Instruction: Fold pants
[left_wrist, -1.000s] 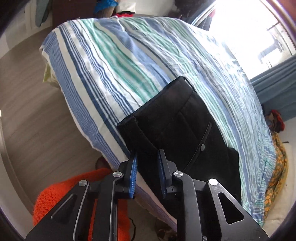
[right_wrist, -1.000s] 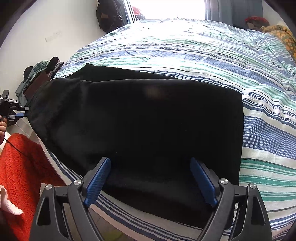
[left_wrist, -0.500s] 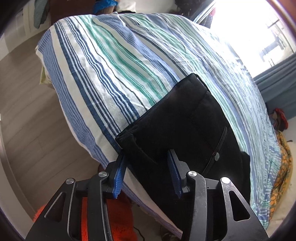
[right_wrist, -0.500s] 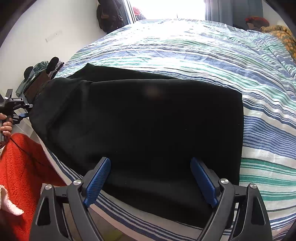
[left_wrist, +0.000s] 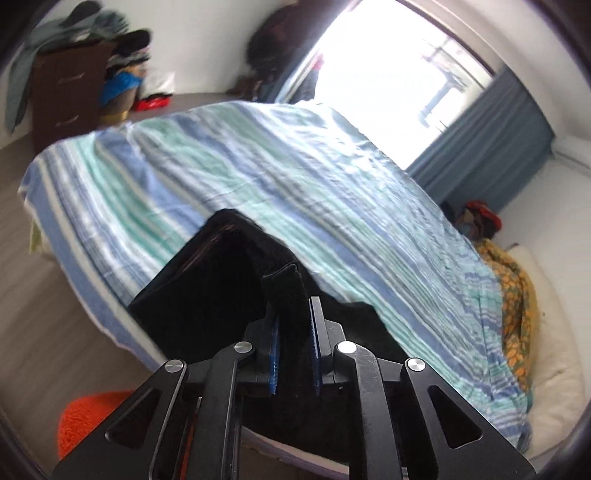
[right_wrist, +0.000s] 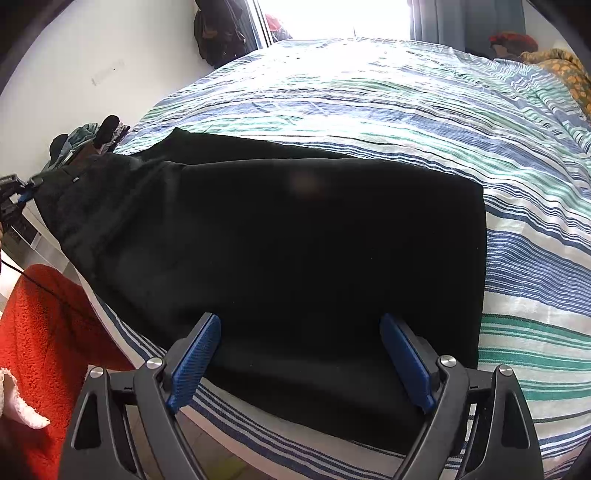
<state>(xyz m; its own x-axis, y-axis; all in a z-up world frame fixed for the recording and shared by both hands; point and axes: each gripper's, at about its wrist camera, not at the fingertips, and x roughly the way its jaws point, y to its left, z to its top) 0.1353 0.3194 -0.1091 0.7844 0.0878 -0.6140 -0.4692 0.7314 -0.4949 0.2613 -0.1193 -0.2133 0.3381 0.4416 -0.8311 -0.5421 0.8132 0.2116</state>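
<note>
The black pants (right_wrist: 280, 251) lie across the near edge of the bed (right_wrist: 461, 122), on its blue, green and white striped cover, stretched from left to right in the right wrist view. Their right end sits flat on the cover with a straight edge; their left end reaches past the bed's left corner and is raised off the cover there.

The left gripper (left_wrist: 294, 354) has its blue fingers (left_wrist: 274, 358) nearly together, pinched on a fold of the pants' fabric, which stands up between them as a narrow black strip. In the left wrist view the rest of the garment (left_wrist: 221, 280) slopes away from the pinch, down onto the striped cover, with one corner peaked towards the far side. This view is blurred. From the right wrist view the same gripper shows only as a small dark shape at the far left edge, beside the raised end of the pants.

The right gripper (right_wrist: 301, 360) hangs over the near edge of the pants with its fingers (right_wrist: 194, 363) spread wide, one each side of the dark cloth and holding nothing. Whether the tips touch the fabric cannot be told.

An orange fleecy cloth (right_wrist: 37, 332) lies low at the near left, beside the bed. A bright window (left_wrist: 399, 85) with a blue-grey curtain (left_wrist: 491, 140) stands beyond the far side of the bed, and a yellow patterned cloth (left_wrist: 517, 295) lies along its right side. A dark dresser (left_wrist: 66, 96) piled with clothes stands at the far left
</note>
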